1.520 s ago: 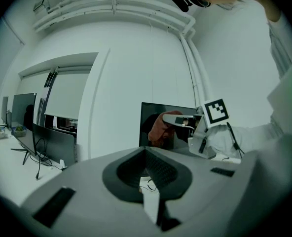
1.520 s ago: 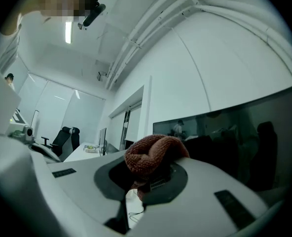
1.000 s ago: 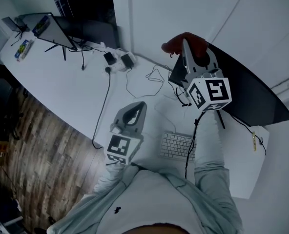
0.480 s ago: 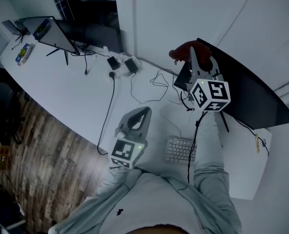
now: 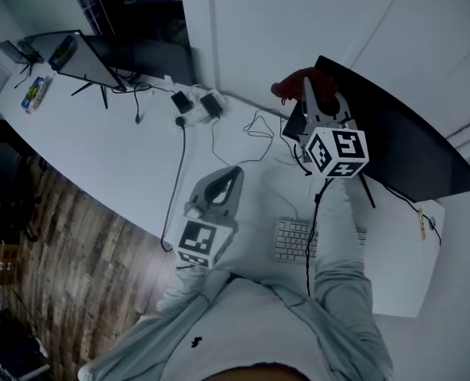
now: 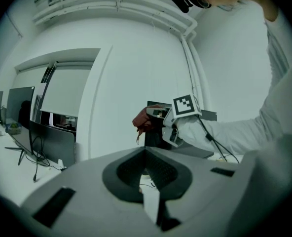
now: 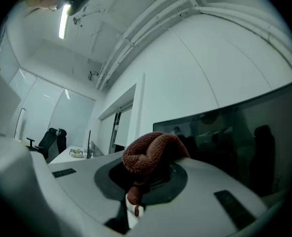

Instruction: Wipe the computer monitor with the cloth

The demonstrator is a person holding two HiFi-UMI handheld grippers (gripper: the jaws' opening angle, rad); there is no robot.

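Note:
The dark computer monitor (image 5: 402,145) stands at the right of the white desk, its black screen (image 7: 244,142) filling the right gripper view. A bunched reddish-brown cloth (image 5: 292,83) (image 7: 151,154) (image 6: 145,118) is held at the monitor's upper left corner. My right gripper (image 5: 313,94) (image 7: 148,174) is shut on the cloth, raised beside that corner. My left gripper (image 5: 227,179) (image 6: 146,172) hangs low over the desk's front, jaws closed with nothing between them.
A white keyboard (image 5: 294,240) lies below the monitor, with loose cables (image 5: 251,129) and power adapters (image 5: 194,101) behind it. Other monitors (image 5: 84,54) stand at the desk's far left. A white wall (image 5: 298,14) rises behind; wooden floor (image 5: 52,236) lies left.
The right gripper with the cloth has stayed at the monitor's upper left corner, shifting only slightly. The left gripper has barely moved; the head camera shifted a little.

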